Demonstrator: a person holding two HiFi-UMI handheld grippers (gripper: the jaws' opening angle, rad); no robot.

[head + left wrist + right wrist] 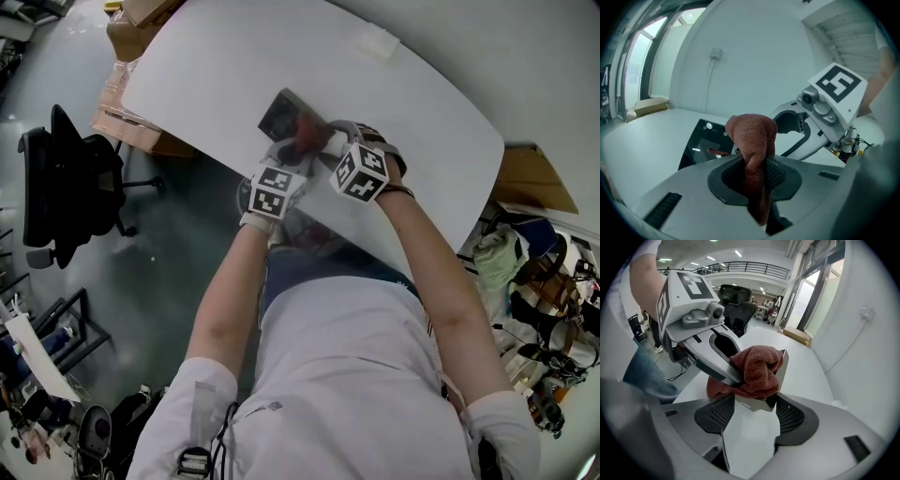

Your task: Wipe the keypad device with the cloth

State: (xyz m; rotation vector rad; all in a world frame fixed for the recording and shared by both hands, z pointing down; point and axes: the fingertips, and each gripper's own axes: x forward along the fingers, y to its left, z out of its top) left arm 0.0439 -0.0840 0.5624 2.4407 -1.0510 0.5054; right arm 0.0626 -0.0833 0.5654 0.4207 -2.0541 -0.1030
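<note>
White oval table point(422, 103) stretches below me, over a grey floor, and I stand at its near edge with both grippers close together above it.

Nearest to me, my left gripper point(757, 171) has its jaws pressed together on a reddish-brown terry cloth point(752, 136). The cloth stands up from between the pads as a thick folded bunch, and one end hangs down behind them. My right gripper point(753, 411) is just beside it. Its jaws are clamped on the near corner of the flat grey keypad device with a black glossy face point(784, 365). The device is held tilted, not flat, and I cannot tell if its far edge touches the table.

The bunch of cloth lies against the device, on its upper part, and the tip of the left gripper reaches across to it from the side. Small light dots show on the black face next to the cloth.

Farther away, a small white block point(377, 42) lies on the far part of the table. Brown cardboard boxes point(131, 84) stand by the table's left end, and a black office chair point(70, 187) is well apart on the floor.
</note>
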